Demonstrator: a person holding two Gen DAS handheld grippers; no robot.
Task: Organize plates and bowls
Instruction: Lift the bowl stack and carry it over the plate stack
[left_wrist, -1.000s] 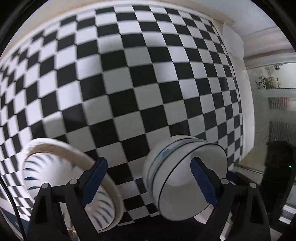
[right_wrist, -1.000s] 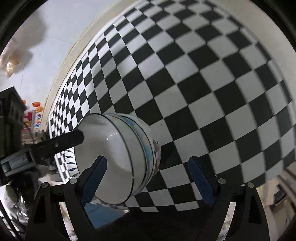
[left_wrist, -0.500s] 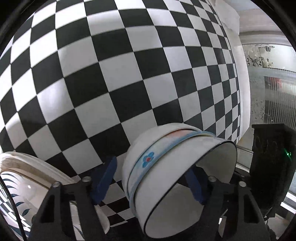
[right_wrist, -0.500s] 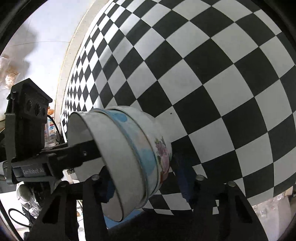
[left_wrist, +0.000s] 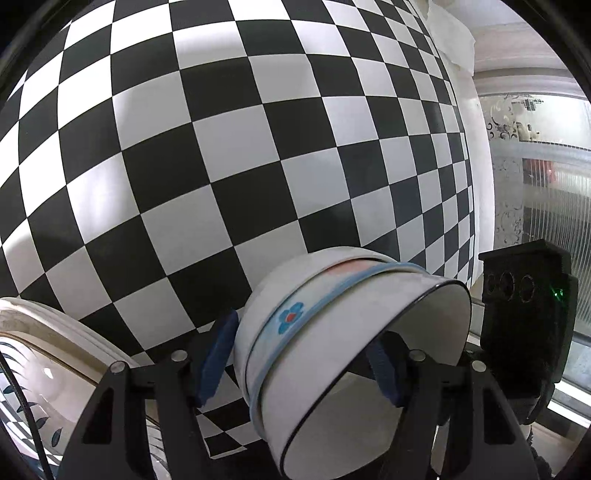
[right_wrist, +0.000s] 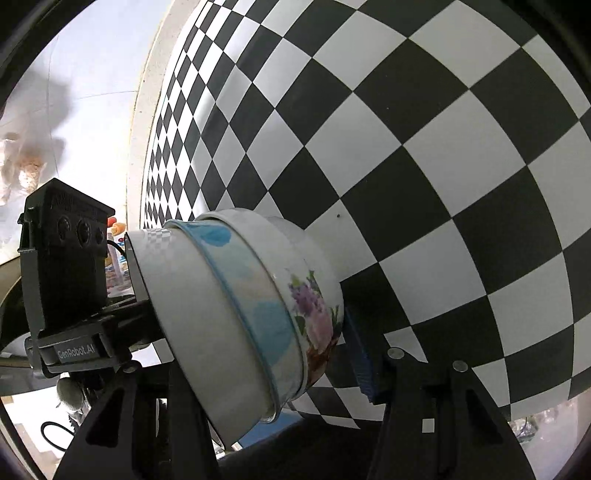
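Over the checkered desk (left_wrist: 258, 147), the left gripper (left_wrist: 306, 354) and right gripper (right_wrist: 280, 343) both clamp 3 nested bowls (left_wrist: 332, 332). Uneven squeeze could slip them apart.

bowl stack (left_wrist: 332, 354) fills both claws; plate (left_wrist: 55, 354) beside

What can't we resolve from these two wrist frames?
- Left wrist: the plate is cut off by the frame edge and the left gripper.
- Right wrist: the inside of the bowl stack faces away; the right gripper has its left pad hidden behind it.
- Both: whether the stack touches the checkered cloth.
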